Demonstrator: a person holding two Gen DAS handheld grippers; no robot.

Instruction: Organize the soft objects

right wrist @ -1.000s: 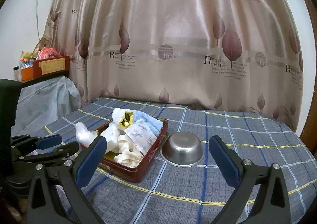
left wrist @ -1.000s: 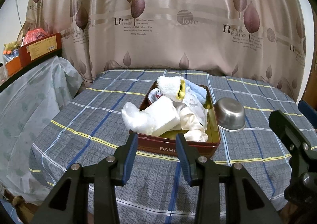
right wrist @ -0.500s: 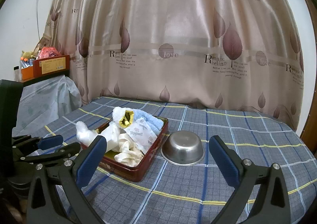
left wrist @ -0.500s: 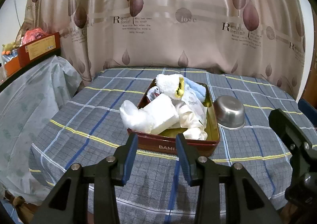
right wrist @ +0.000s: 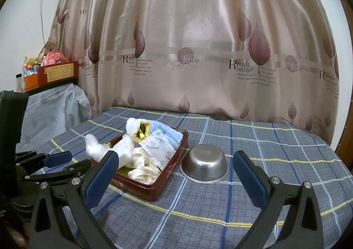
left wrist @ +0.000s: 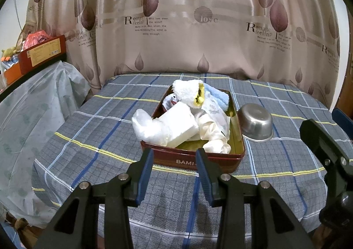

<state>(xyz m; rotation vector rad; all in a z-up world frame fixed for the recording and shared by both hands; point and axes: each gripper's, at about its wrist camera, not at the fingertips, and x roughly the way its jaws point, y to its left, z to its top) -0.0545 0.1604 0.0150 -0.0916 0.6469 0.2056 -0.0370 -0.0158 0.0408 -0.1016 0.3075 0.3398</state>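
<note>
My left gripper (left wrist: pixel 174 165) sat low centre of its frame, jaws apart with a narrow gap, empty, just short of the red tin (left wrist: pixel 192 158). The tin looked slightly farther up-frame than a second earlier; I'd drifted back a little. My right gripper (right wrist: pixel 174 174) was spread wide, holding nothing, framing the steel bowl (right wrist: pixel 204 168), same as before. Soft items stayed piled in the tin at frame centre: white plush (left wrist: pixel 187 92), blue towel (left wrist: pixel 217 96), plastic-wrapped white pack (left wrist: pixel 167 125), cream cloth (left wrist: pixel 211 132). The bowl sat upside down just right of the tin on the plaid tablecloth (left wrist: pixel 88 143).
</note>
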